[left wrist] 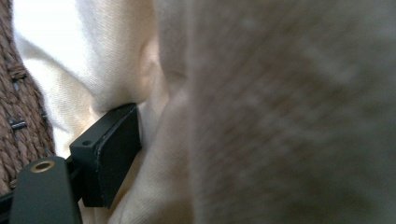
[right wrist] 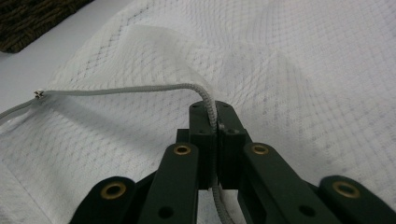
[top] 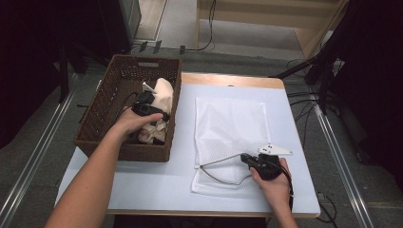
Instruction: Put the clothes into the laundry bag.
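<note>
One cream cloth lies between the left gripper's wide fingers; the right gripper pinches one grey cord of one mesh bag.

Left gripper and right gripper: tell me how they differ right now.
The left gripper is down in the wicker basket amid cream cloth; the right gripper is over the white mesh bag on the table. Left jaws stand apart against cloth; right jaws are clamped on the grey cord. Both are black and hand-held.
</note>
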`<state>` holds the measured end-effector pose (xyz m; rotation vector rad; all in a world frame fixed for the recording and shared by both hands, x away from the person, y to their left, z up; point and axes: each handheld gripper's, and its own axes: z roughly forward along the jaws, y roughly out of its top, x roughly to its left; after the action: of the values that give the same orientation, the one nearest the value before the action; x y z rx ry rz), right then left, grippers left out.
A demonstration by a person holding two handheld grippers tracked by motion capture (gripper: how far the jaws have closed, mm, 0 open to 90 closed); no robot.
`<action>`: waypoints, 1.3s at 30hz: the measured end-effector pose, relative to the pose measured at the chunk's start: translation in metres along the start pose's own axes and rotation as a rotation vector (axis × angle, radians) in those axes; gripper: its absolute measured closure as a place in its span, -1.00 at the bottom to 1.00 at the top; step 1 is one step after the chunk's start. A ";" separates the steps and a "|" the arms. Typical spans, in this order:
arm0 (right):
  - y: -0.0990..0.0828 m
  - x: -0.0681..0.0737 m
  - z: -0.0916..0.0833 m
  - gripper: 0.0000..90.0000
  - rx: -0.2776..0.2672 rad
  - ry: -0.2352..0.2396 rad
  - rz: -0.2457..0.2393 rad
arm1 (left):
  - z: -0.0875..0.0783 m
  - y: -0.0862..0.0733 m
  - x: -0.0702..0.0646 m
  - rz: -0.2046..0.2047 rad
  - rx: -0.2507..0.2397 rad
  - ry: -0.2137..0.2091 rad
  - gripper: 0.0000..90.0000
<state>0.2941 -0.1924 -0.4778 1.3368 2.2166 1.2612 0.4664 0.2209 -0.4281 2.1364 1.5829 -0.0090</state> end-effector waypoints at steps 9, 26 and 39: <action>0.002 0.005 0.004 0.96 0.008 0.001 -0.007 | 0.012 -0.010 -0.023 0.193 -0.084 0.191 -0.19; 0.002 0.002 0.000 0.98 -0.003 0.002 -0.006 | -0.012 0.002 -0.022 0.159 -0.106 0.248 0.65; 0.002 0.002 -0.002 0.99 -0.023 0.009 -0.006 | -0.075 0.001 -0.011 0.089 -0.346 0.119 0.64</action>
<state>0.2930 -0.1918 -0.4751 1.3168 2.2040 1.2897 0.4437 0.2391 -0.3582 1.9600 1.4305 0.3989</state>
